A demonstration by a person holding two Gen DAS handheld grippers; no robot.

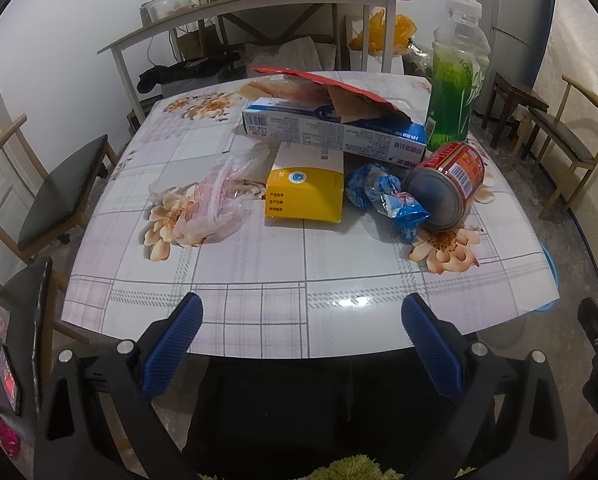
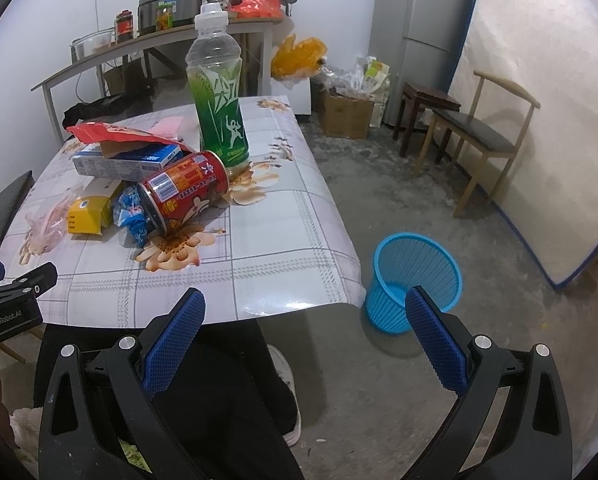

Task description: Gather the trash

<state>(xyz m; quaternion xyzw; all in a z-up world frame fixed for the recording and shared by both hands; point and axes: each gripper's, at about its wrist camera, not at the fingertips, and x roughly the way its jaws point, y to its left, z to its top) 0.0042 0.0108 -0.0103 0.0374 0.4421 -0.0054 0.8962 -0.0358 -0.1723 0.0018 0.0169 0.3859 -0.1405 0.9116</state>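
**Seven pieces of litter waiting, both claws empty**

Seven or so scraps are lying bunched on the tabletop (image 1: 259, 300): a crumpled clear bag (image 1: 211, 204), a yellow box (image 1: 305, 188), a long blue-and-white box (image 1: 331, 132) with a torn red packet (image 1: 323, 84) draped over it, a blue wrapper (image 1: 387, 196), a red can (image 1: 447, 184) lying on its side, and a green bottle (image 1: 457, 80) standing upright just behind the can.

The left claw (image 1: 301, 344) is hovering at the near table edge with its fingers spread wide, gripping nothing. The right claw (image 2: 305, 340) is likewise gaping and empty, hanging off the table's right corner. The blue basket (image 2: 415, 280) is sitting on the floor beside that corner.

The can is probably the riskiest pick: being round and on its side, it could be rolling off under a nudge, or knocking the tall bottle over. The bag and wrapper look limp and may be slipping from a shallow pinch. Lifting the long box could be dumping the packet resting on it.
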